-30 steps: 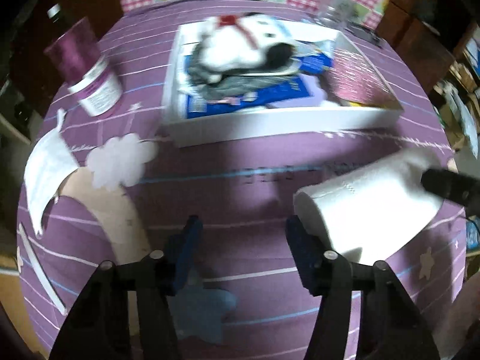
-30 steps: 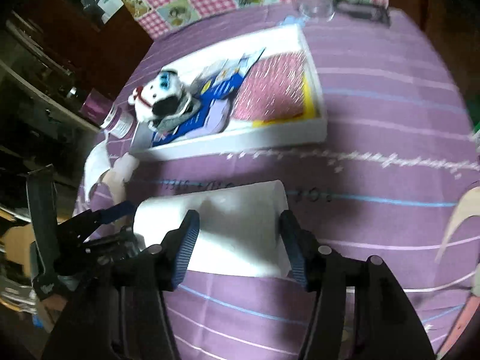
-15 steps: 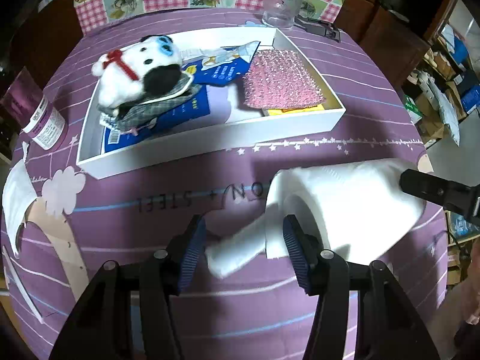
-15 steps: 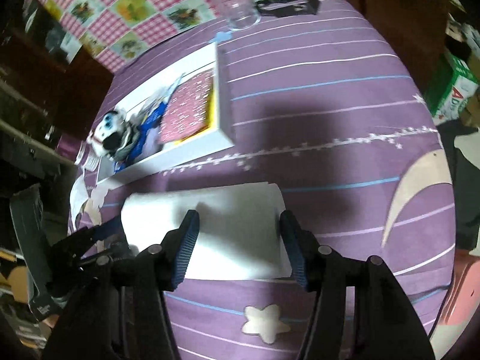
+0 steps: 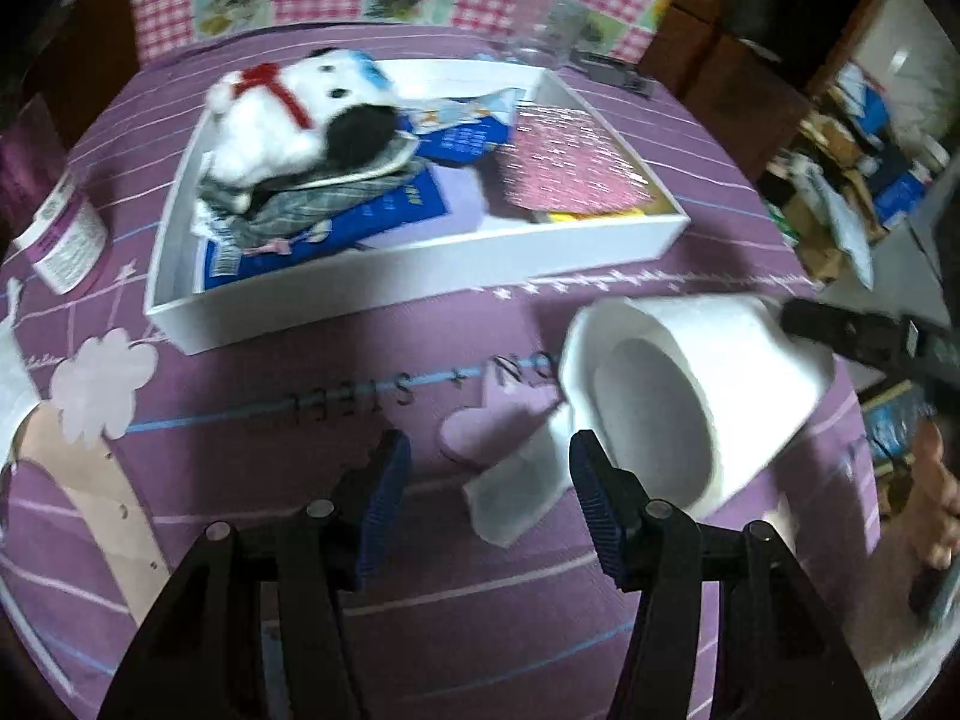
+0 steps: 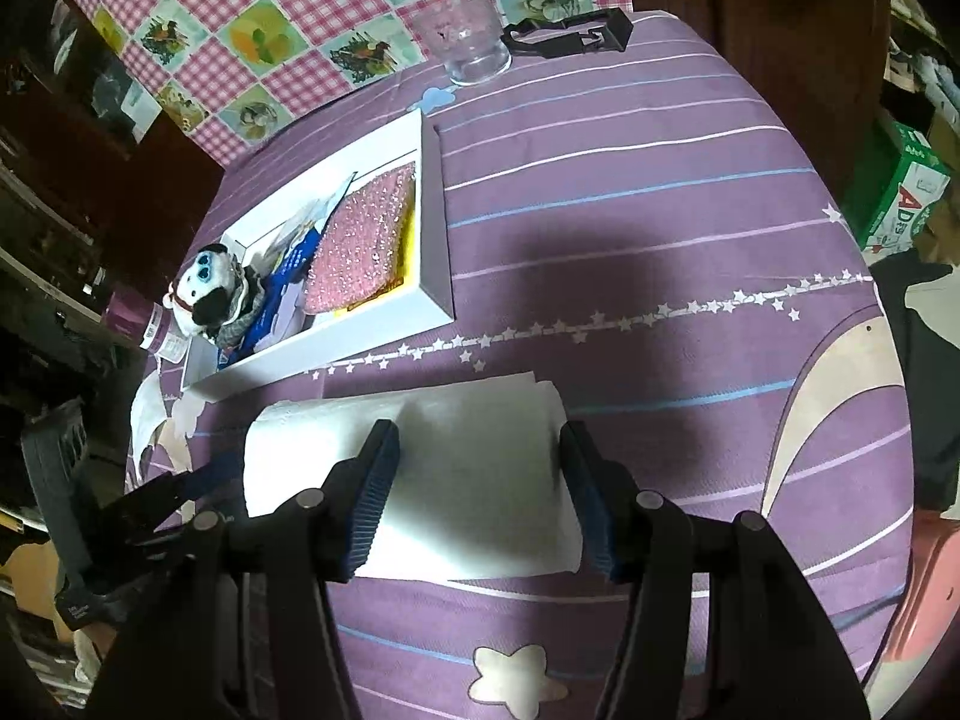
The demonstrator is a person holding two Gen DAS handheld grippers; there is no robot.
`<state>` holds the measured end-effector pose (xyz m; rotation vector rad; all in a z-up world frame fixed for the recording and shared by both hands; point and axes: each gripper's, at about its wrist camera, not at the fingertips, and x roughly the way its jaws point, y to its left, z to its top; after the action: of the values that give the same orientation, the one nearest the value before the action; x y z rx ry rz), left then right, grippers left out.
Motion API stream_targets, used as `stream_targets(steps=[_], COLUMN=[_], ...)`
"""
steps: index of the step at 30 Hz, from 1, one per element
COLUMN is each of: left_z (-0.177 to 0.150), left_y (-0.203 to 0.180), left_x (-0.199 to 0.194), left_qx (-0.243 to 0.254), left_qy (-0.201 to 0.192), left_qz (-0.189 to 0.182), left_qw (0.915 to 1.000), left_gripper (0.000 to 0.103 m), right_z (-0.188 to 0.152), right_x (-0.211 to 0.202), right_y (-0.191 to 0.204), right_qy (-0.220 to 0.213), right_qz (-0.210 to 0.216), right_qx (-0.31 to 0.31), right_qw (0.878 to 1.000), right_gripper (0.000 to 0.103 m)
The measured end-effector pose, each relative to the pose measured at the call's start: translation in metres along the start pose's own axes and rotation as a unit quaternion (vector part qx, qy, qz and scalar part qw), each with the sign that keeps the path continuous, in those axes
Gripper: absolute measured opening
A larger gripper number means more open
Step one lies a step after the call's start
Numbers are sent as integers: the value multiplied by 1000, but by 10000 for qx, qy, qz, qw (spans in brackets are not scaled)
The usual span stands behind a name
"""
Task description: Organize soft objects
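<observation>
A white paper towel roll is held off the purple tablecloth, its hollow end facing the left wrist camera, a loose sheet end hanging from it. My right gripper is shut on the roll across its width. My left gripper is open and empty, its jaws on either side of the loose sheet end. A white tray farther back holds a white plush dog, grey cloth, blue packets and a pink sponge.
A purple bottle lies left of the tray. A clear glass and a black clip stand at the far edge. Paper scraps lie at the table's left edge. A green box sits off the table to the right.
The right gripper has lifted and turned the roll, so its hollow end faces the left camera more. The left gripper stayed open and shifted slightly toward the loose sheet end.
</observation>
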<state>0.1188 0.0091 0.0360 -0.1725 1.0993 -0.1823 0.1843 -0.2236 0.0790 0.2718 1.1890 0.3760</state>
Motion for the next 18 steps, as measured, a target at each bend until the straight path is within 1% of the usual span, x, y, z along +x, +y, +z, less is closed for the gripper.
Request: stream_targets(steps=[2, 3, 4, 5, 7, 9, 10, 11, 12, 14, 16, 18], left_z=[-5, -6, -7, -7, -9, -11, -13, -14, -16, -17, -16, -17], left_y=[-5, -8, -10, -14, -18, -21, -23, -24, -26, -24, -21, -12], left_x=[3, 5, 9, 8, 9, 9, 9, 8, 8, 6, 6, 1], left_qx=[141, 177, 217, 282, 322, 364, 392, 411, 433, 401, 282, 145], left_qy=[26, 65, 97, -20, -54, -116, -158, -188, -214, -225, -239, -314], left_qz=[-184, -152, -55, 48, 223, 353, 398, 421, 424, 412, 362, 412], left_qw=[9997, 9997, 9997, 9996, 9992, 9986, 9983, 9981, 9979, 9981, 9987, 9986], left_gripper=[51, 48, 46, 41, 34, 26, 24, 21, 19, 18, 17, 17], right_z=[-1, -2, -3, -4, -6, -7, -8, -9, -10, -12, -15, -17], right_x=[-1, -1, -2, -3, -6, -12, -17, -22, -28, -36, -43, -45], right_y=[0, 0, 0, 1, 2, 4, 5, 7, 9, 11, 14, 18], right_qy=[-15, -29, -58, -89, -170, -342, -457, -566, -692, -858, -993, -1065], right_qz=[5, 8, 14, 16, 16, 29, 31, 40, 63, 137, 280, 408], right_qx=[-6, -10, -22, -43, -94, -132, -172, -229, -289, -343, -411, -479], right_qw=[10000, 10000, 10000, 9999, 9998, 9993, 9988, 9981, 9972, 9956, 9938, 9923], right_gripper=[58, 58, 58, 58, 58, 58, 58, 58, 58, 58, 58, 58])
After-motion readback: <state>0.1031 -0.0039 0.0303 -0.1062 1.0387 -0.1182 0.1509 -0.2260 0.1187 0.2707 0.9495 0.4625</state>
